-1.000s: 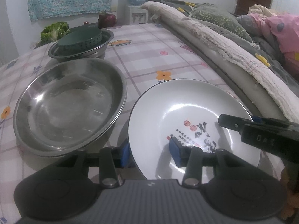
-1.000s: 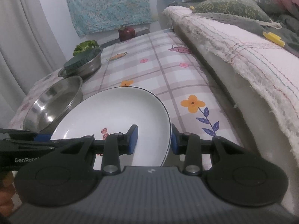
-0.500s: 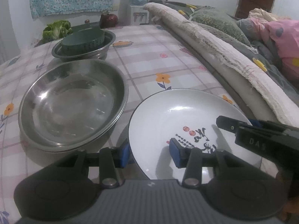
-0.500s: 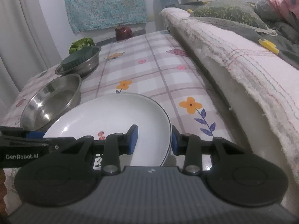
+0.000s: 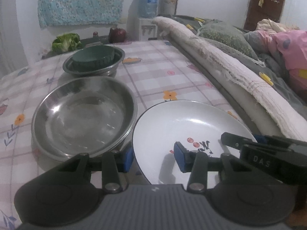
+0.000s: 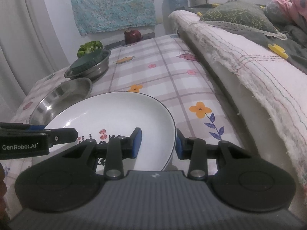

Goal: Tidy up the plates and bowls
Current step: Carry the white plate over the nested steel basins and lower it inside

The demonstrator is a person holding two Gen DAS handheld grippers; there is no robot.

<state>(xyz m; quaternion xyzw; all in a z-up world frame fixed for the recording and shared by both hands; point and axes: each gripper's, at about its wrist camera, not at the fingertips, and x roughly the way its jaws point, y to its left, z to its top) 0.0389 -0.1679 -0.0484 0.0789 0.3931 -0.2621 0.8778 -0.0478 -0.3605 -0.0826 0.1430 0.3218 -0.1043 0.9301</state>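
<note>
A white plate with a dark rim and red and black print lies near the table's front right. My left gripper is open and straddles its left rim, one finger outside, one inside. My right gripper is open and straddles its right rim. A wide steel basin sits just left of the plate, also in the right wrist view. Behind it a smaller steel bowl holds a dark green bowl.
The table has a checked floral cloth. A rolled blanket and bedding run along its right edge. Green lettuce, a dark red jar and a water jug stand at the far end.
Both wrist views have drawn back and risen a little. The plate sits lower and farther from the steel basin in view. Both grippers stay open astride its rim.
</note>
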